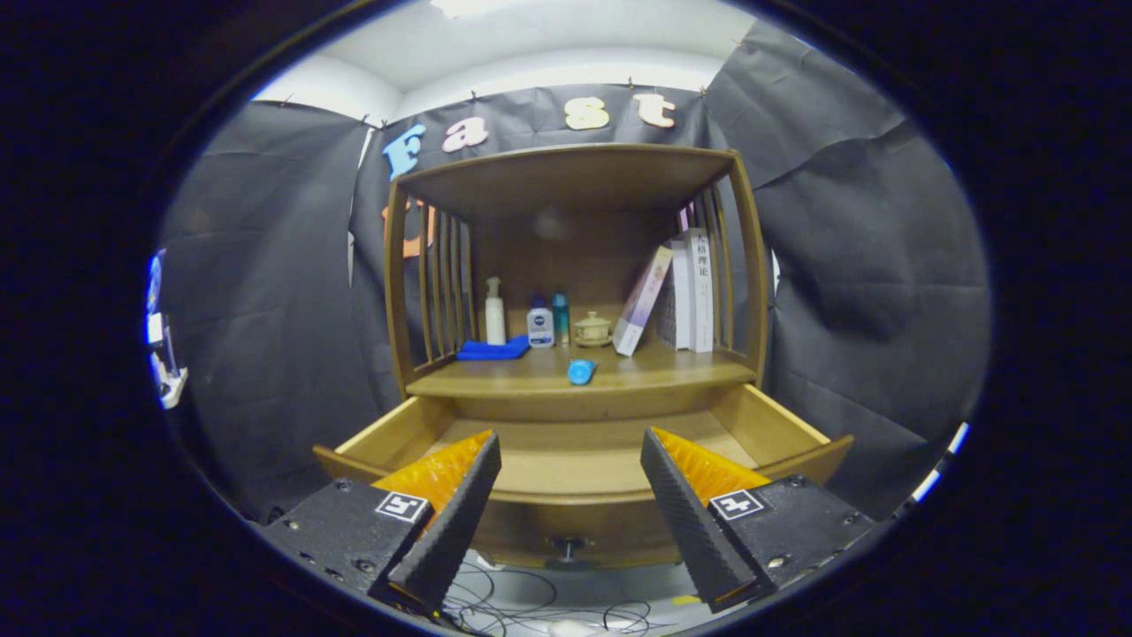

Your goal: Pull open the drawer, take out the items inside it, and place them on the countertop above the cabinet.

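A wooden cabinet stands ahead with its drawer [778, 429] pulled out toward me; the part of the drawer's floor that I can see is bare wood. A small dark knob [566, 550] sits on the drawer front, low between my fingers. On the countertop [672, 376] above the drawer lies a small blue item [581, 372] near the front edge. My gripper [570, 447] is open, its fingers spread wide over the drawer's front edge with nothing between them.
At the back of the countertop stand a white pump bottle [494, 311], a white-and-blue bottle [539, 324], a teal bottle [561, 317] and a small lidded pot [592, 330]. A folded blue cloth [492, 350] lies left, books [681, 292] lean right. Cables [548, 602] lie on the floor.
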